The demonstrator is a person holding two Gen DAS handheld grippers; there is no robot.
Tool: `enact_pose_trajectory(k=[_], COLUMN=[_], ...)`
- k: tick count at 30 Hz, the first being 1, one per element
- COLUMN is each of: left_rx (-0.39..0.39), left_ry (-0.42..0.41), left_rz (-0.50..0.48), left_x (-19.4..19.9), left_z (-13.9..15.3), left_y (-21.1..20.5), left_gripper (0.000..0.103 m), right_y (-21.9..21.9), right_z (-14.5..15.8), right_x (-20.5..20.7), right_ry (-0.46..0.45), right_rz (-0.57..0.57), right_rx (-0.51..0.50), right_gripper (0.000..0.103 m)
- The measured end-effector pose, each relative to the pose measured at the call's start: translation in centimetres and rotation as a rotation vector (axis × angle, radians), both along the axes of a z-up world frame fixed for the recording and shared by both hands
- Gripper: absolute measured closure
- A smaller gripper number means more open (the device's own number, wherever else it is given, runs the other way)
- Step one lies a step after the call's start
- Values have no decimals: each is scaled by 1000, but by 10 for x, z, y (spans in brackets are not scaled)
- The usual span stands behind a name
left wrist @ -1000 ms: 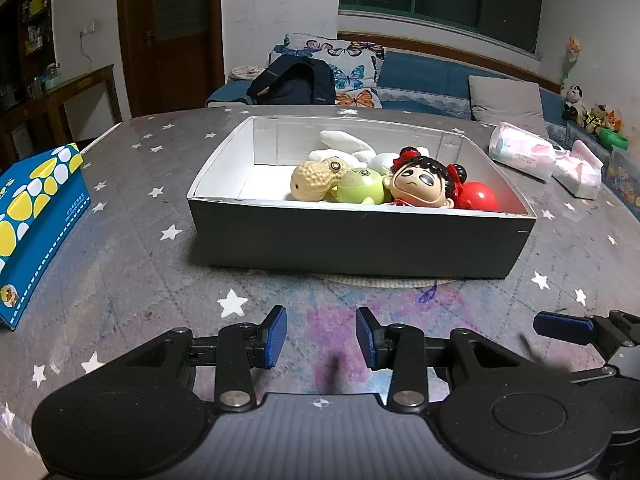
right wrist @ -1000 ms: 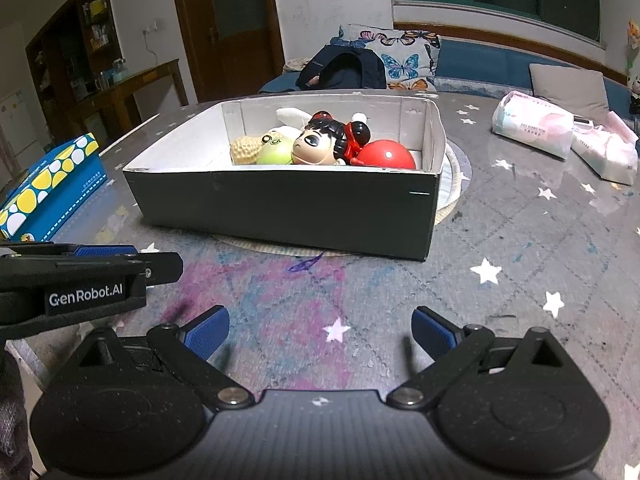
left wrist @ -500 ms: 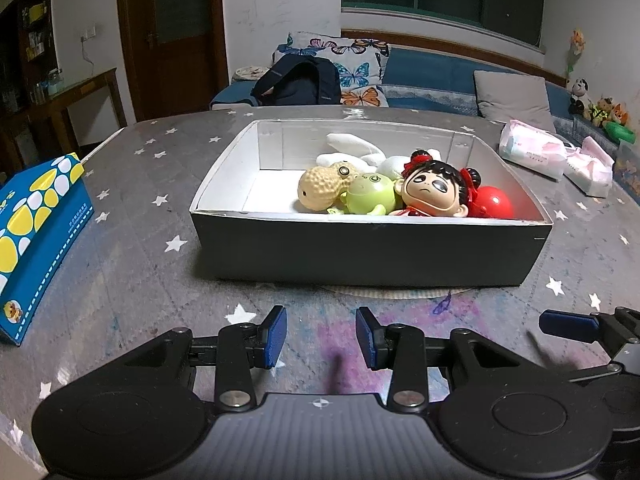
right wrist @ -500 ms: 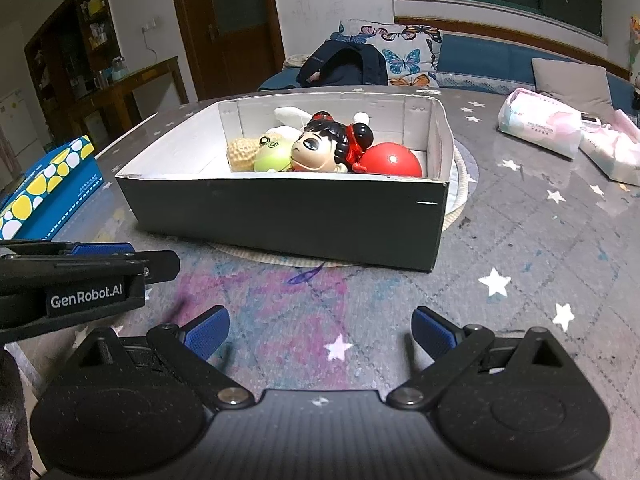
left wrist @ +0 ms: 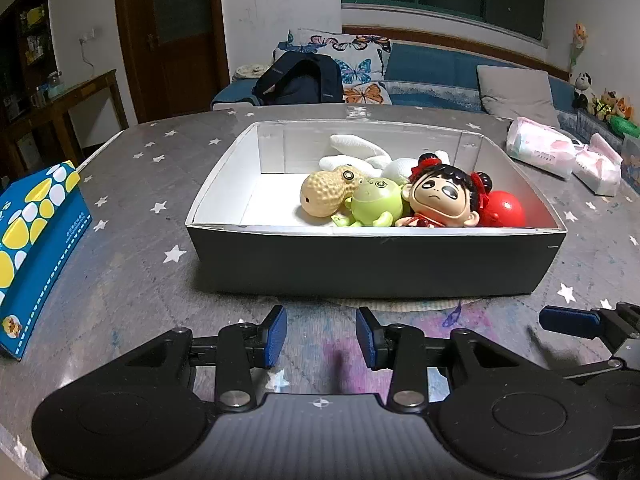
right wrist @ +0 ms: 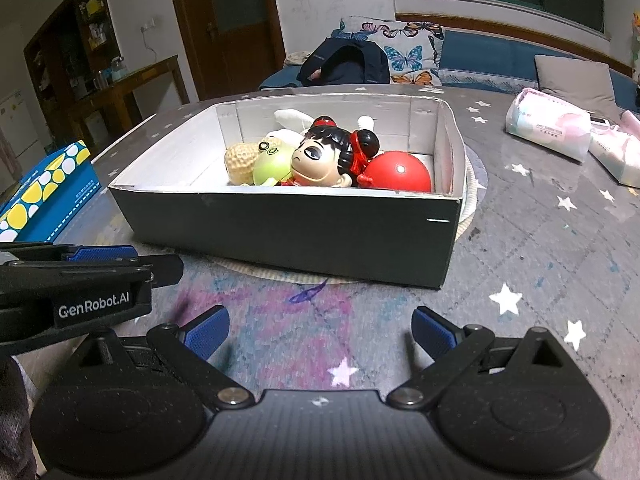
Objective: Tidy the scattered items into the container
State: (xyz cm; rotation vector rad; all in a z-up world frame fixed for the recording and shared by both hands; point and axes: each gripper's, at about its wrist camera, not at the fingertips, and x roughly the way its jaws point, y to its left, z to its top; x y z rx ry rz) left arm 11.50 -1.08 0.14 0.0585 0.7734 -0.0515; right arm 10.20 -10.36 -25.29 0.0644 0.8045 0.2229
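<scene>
A grey star-print table (left wrist: pixel 132 248) carries the box (left wrist: pixel 376 268), straight ahead of both tools, toys (left wrist: pixel 440 200) already inside. Left gripper (left wrist: pixel 321 336) sits narrowly parted, empty; right gripper (right wrist: pixel 320 328) wide apart (equally near, nothing loose visible).

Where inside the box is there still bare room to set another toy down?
The box has bare white floor along its left side, between the left wall and the peanut toy. The right side is crowded: green toy, doll, red ball.
</scene>
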Motion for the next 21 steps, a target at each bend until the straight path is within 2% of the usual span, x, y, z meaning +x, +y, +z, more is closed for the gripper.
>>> enact_pose_trajectory(k=[21], left_rx=[-4], left_ry=[0], left_rz=[-14], left_x=[21], left_z=[-5], left_y=[-6], left_gripper=[68], right_y=[-2], right_z=[-6], right_x=[20], right_ry=[18], right_rz=[-9], right_rx=[15], right_gripper=[4])
